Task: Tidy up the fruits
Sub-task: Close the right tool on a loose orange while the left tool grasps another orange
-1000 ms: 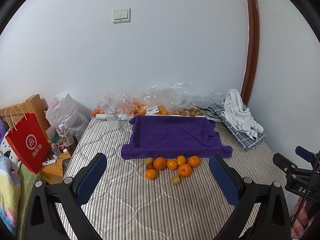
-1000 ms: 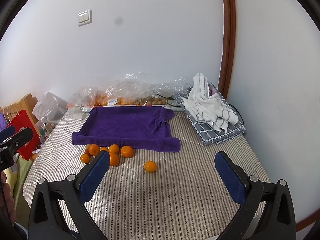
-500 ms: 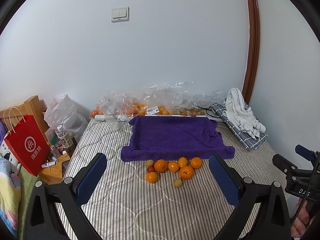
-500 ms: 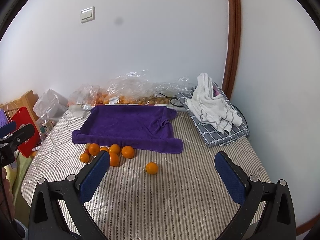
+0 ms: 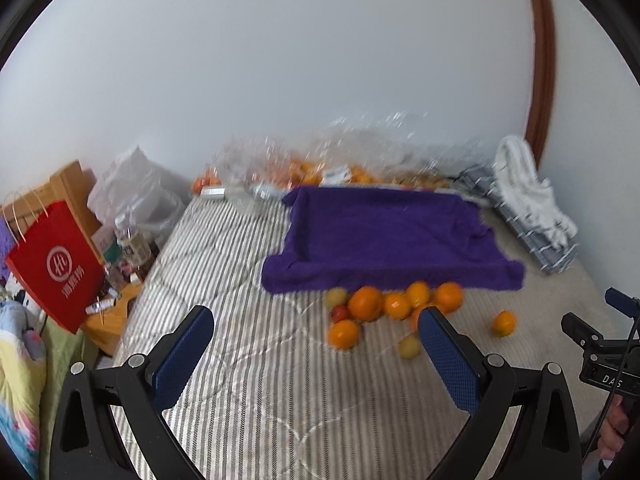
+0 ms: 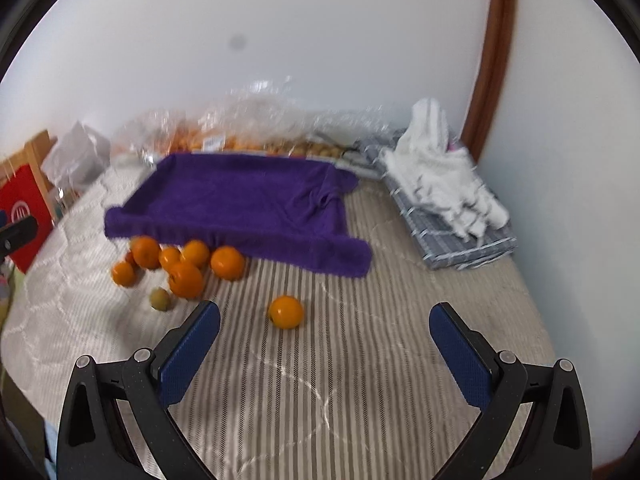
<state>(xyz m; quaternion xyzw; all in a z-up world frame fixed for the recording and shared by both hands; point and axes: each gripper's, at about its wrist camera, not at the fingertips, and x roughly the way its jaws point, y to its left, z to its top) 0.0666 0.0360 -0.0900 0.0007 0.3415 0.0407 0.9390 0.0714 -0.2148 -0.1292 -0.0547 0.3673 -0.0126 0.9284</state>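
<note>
Barely started tbh: oranges (image 6: 185, 266) sat loose by the purple towel (image 6: 240, 204), both grippers (image 5: 316, 344) (image 6: 325, 334) spread, empty.

Blurred by motion: clear plastic bags (image 5: 352, 160) and contents against wall. One orange (image 5: 418, 314) half hidden behind left gripper's finger (image 5: 448, 356). Red bag (image 6: 20, 208) cut off.

The left black hand-held gripper with blue-padded fingers (image 5: 316, 350) hovers with jaws spread wide, holding nothing; the right hand-held gripper (image 6: 325, 346) likewise gapes empty (its holder's fingertips (image 5: 614, 434) just visible).
</note>
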